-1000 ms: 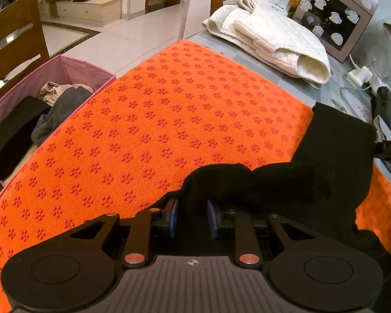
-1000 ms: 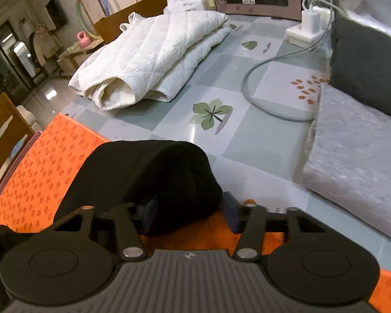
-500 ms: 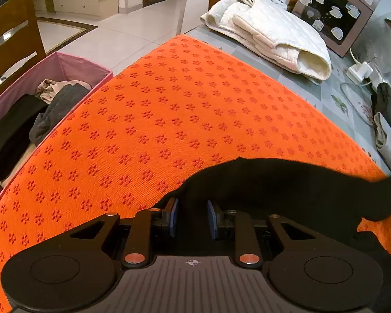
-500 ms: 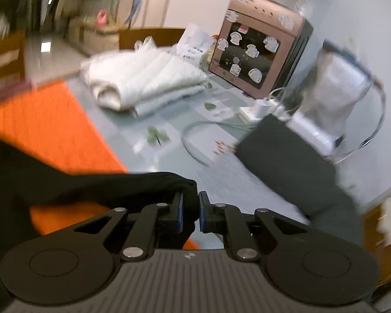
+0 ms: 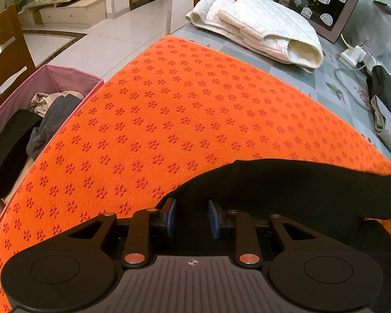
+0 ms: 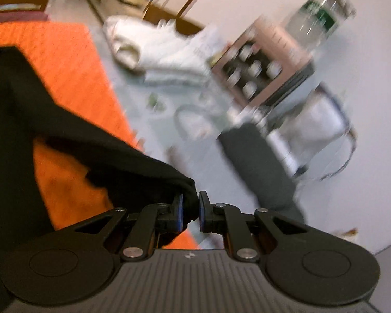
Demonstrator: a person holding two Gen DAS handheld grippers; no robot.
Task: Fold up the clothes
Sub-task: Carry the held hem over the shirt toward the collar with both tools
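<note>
Black garment [image 5: 294, 185] is looking soft, limp and light, sagging wherever it is not being held, so I judge it is best taken by its edges or corners, pinched well into the fabric, with both ends kept taut to stop it bunching. It is plain, matte and dark, with no print or seam that I can make out (the right wrist view is blurred). It is stretching as a band across the near part of the orange mat [image 5: 185, 109], running from between the left gripper [image 5: 191, 217] fingers off toward the right gripper [image 6: 190, 208].

Right gripper is clamping a bunched corner of the fabric, its jaws having just been closing on it, and the cloth is hanging from them above the mat. Left gripper is standing part open with dark cloth between its pads; whether they are pressing it I cannot tell.

Ahead of the left gripper, beyond the mat, a folded white quilt [image 5: 263, 28] is lying on the table [image 5: 323, 83]; to its left a pink bin [image 5: 65, 78] is holding other clothes.
</note>
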